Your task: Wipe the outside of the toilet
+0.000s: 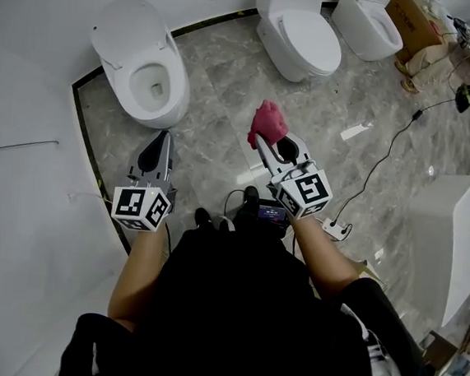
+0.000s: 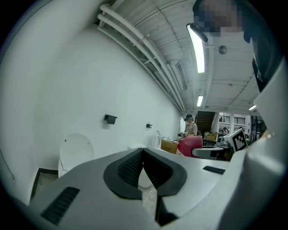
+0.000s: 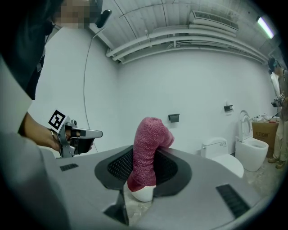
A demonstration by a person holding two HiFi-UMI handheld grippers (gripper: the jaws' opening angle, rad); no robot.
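Scene: A person stands on the grey stone floor (image 1: 219, 99) of a showroom, a gripper in each hand, with 3 white toilets ranged along the wall.
Right gripper (image 1: 260, 138): Its jaws pinch a pink cloth (image 1: 269, 122) by the lower end. The bunched free end stands past the tips, likely so that the fabric and not the metal meets the porcelain.
Left gripper (image 1: 164, 137): Its jaws are pressed together at the tips with nothing between them. It is held low at the person's left and looks to be kept in reserve.
Toilet (image 1: 151, 76): The nearest of the 3, lid raised, stands ahead and to the left. It is near the left gripper and well apart from the cloth, and nothing touches it.
Stage: It reads as the approach, with the outside not yet wiped.
Next move: The cloth would have to swing left and down onto the bowl's outer wall.
Hazard: A power strip (image 1: 336, 229) and its cable lie on the floor near the person's right side and could snag a step.
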